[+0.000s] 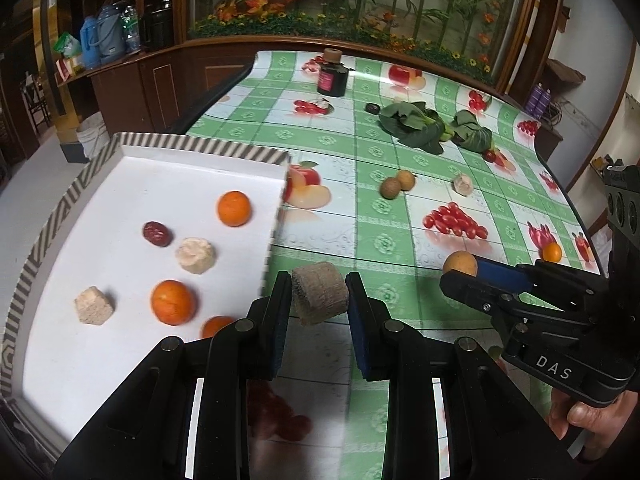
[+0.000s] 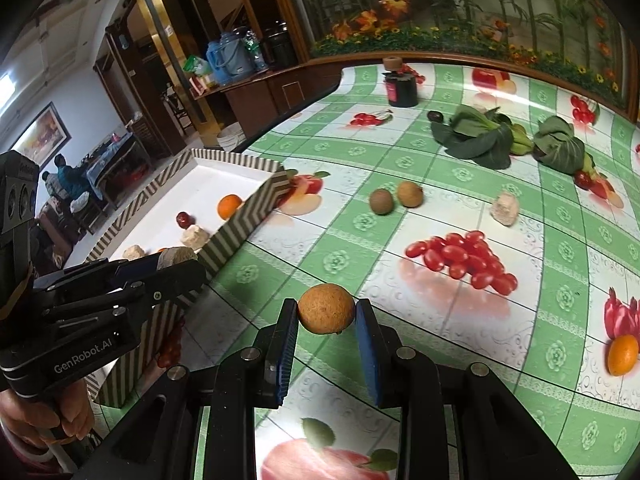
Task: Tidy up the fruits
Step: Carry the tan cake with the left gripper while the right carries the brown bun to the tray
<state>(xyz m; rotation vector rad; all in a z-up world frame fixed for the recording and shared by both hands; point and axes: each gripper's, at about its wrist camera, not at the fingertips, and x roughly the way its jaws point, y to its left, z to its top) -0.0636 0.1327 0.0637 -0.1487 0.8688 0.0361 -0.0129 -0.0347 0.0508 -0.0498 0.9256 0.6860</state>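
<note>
— Held where? Pointing how?
— Clamped in the left gripper [image 1: 319,294]: a tan corn cob piece [image 1: 319,298], rough-ribbed cylinder, long axis crosswise between the pads, just beside the tray's [image 1: 200,146] striped right edge. Pinched in the right gripper [image 2: 326,314]: a round brown longan [image 2: 326,309], above the tablecloth [image 2: 400,220].
— Room around?
— White tray floor partly free between oranges [image 1: 234,208], a red date [image 1: 157,233] and cob pieces. Glossy cloth open ahead; two more longans [image 2: 396,198] well apart.

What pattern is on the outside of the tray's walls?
Brown-and-cream chevron stripes on the tray; the inside is plain white. Clearest in the right wrist view.
</note>
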